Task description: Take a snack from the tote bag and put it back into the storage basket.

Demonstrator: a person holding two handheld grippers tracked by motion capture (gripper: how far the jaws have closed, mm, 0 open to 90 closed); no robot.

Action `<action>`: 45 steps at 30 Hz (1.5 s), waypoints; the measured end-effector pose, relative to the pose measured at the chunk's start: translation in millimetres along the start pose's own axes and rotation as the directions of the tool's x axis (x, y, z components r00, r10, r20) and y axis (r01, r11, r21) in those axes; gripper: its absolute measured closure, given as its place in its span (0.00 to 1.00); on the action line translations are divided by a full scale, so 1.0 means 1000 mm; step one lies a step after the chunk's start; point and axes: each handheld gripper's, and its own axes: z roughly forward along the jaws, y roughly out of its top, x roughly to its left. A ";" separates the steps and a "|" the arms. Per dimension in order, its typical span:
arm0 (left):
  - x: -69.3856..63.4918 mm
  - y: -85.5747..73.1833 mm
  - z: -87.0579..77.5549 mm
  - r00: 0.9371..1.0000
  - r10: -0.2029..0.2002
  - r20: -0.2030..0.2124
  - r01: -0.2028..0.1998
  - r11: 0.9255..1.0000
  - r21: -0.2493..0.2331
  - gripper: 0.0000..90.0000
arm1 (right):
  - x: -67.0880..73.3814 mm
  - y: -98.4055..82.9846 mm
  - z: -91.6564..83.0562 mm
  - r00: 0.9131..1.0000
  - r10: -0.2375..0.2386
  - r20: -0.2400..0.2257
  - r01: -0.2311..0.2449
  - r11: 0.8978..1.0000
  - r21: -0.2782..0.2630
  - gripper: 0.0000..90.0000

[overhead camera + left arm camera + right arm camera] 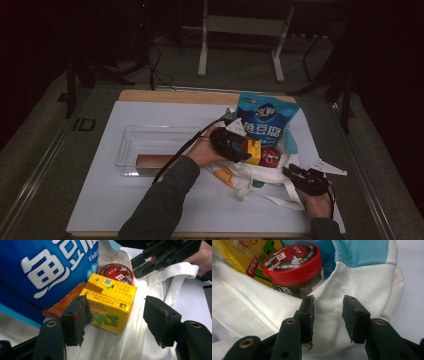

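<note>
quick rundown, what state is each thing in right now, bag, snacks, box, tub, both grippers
tote bag: lying on the table, mouth open, items sticking out
blue snack bag: sealed, partly in the tote
yellow drink carton: closed, lying in the tote mouth
red-lidded candy tub: lid on, tilted in the tote
clear plastic bin: open-topped, brown tube inside
left gripper: open, carton corner between the jaws
right gripper: open, at the tote rim

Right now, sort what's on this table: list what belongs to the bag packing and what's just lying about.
In the job:
white tote bag
yellow drink carton
red-lidded candy tub
blue snack bag
left gripper
right gripper

Lying about:
clear plastic bin
brown tube in that bin
</note>
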 end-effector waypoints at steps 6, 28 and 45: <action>0.006 0.004 0.011 1.000 -0.018 0.004 0.018 1.000 0.024 0.31 | 0.000 0.000 0.000 1.000 0.000 -0.001 0.000 1.000 0.001 0.68; 0.003 0.010 0.048 0.999 -0.046 -0.014 0.046 0.999 0.020 0.23 | -0.001 0.000 0.000 1.000 0.002 -0.004 -0.002 1.000 0.002 0.68; -0.001 0.007 0.062 1.000 0.006 -0.013 -0.005 0.996 0.093 0.17 | -0.001 0.000 0.001 1.000 0.003 -0.006 -0.003 1.000 0.002 0.68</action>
